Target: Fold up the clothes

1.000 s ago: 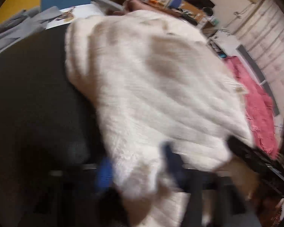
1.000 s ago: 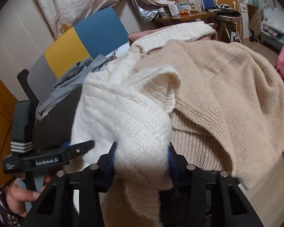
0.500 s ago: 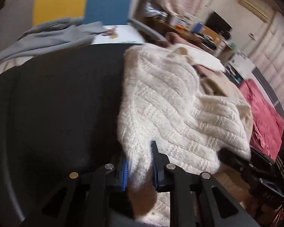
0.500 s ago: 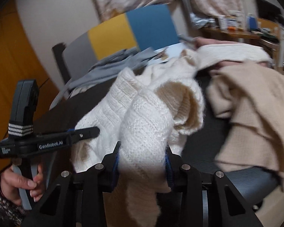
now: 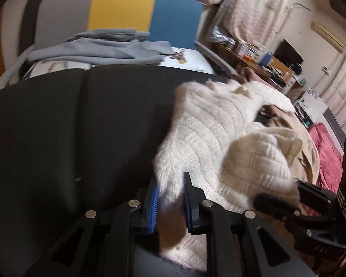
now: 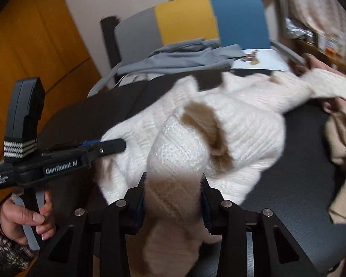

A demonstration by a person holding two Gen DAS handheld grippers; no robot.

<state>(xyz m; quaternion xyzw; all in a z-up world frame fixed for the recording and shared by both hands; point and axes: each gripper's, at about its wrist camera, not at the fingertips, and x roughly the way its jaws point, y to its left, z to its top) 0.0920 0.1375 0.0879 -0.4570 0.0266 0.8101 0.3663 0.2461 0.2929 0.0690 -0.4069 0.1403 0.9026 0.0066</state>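
From the left wrist view, the left tool [image 5: 170, 198] is clamped on a fuzzy edge of the white knit sweater [image 5: 210, 136]; its jaws have just been closing, with the fabric pinched between the blue pads [image 5: 153, 210]. From the tool the sweater stretches away and to the right across the dark table [image 5: 69, 127], and a bunched fold of it runs to the right tool [image 5: 297, 198], just beside the sweater's near right edge. Past the sweater's far right side lies one beige garment [image 5: 308, 147], and beyond that a red blanket [image 5: 327, 152]. One grey garment [image 5: 96, 48] lies heaped behind the table, in front of a grey, yellow and blue panel [image 5: 124, 11]. From the right wrist view, the right tool [image 6: 173, 194] grips a thick rolled fold of the same sweater [image 6: 242, 124], its jaws having just narrowed on the fabric. The sweater spreads from this tool over the table [image 6: 299, 161]. The left tool [image 6: 113, 146], held in a hand [image 6: 30, 221], meets the sweater's left edge. The beige garment [image 6: 343, 143] lies to the sweater's right, the grey garment [image 6: 184, 57] beyond it.
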